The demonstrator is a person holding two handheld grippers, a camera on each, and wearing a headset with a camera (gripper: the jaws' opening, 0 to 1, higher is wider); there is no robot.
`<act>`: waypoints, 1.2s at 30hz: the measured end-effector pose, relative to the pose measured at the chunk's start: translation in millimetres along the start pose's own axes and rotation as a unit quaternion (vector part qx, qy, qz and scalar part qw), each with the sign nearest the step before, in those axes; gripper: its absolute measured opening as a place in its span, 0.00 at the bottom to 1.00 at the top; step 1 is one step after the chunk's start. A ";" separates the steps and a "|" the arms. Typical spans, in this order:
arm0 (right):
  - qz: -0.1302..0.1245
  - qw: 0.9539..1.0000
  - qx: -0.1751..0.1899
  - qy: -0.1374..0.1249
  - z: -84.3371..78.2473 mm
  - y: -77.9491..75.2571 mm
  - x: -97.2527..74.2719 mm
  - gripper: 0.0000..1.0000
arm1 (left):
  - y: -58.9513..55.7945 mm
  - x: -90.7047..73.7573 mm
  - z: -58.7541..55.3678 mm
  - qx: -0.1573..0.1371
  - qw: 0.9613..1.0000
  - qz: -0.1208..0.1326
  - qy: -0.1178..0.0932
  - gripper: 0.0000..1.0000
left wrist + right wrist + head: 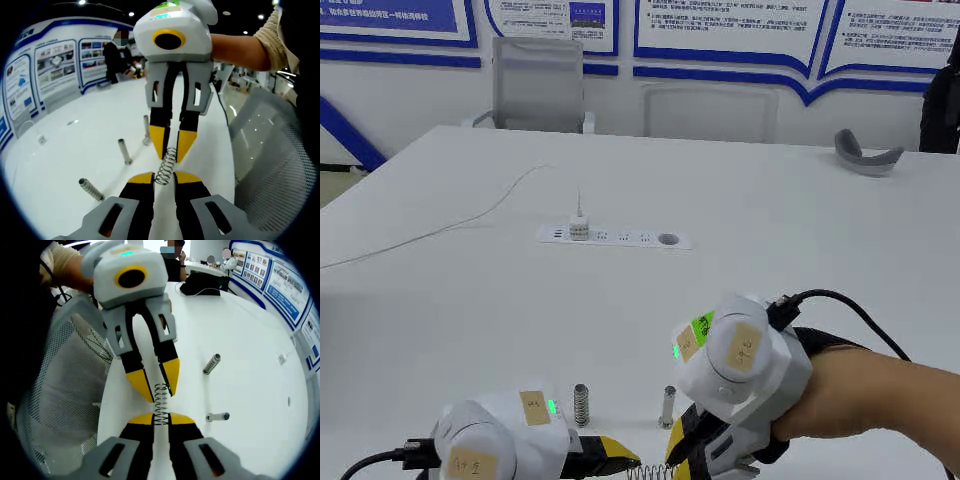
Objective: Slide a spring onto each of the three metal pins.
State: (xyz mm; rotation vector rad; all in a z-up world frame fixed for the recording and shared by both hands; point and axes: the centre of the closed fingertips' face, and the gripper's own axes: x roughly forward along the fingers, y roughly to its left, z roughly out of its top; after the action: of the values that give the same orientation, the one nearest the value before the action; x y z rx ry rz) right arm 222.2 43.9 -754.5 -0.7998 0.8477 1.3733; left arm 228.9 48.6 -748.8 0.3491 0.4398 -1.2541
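Pinched at one end in the left tongs (165, 176) and at the other in the right tongs (171, 149): a spring (166, 167), held between the two sets of clenched tips near the bench (75, 150) edge. Close by, upright on the bench: a pin wearing a spring (90, 189), a bare pin (124, 151), a third pin (146, 131).

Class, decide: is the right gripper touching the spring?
Touching. In the right gripper view, one end of the spring sits pinched between the tips of the right gripper.

white table (770, 200), grey chair (538, 85) behind it, blue-framed wall posters (730, 25).
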 end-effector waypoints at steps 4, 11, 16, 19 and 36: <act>0.003 1.000 -0.004 0.002 -0.4 1.8 0.1 0.12 | -1.6 0.5 -2.0 0.004 1.000 -0.004 0.004 0.13; 0.005 1.000 -0.009 0.006 0.6 4.5 -2.9 0.12 | -5.6 0.8 -3.2 0.015 1.000 -0.011 0.010 0.12; 0.005 1.000 -0.017 0.010 3.4 6.8 -5.7 0.12 | -7.7 1.0 -4.0 0.021 1.000 -0.012 0.013 0.12; 0.004 1.000 -0.020 0.011 6.0 7.1 -7.6 0.12 | -8.0 1.1 -4.6 0.023 1.000 -0.012 0.014 0.11; 0.002 0.999 -0.040 -0.001 29.7 8.9 -15.6 0.11 | -7.8 2.1 -6.0 0.025 0.999 -0.012 0.018 0.11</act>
State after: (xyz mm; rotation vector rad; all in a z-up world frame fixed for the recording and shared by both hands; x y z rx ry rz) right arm 214.4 62.5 -726.4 -0.8585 0.7988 1.4189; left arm 221.1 47.5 -755.2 0.4108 0.4439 -1.2862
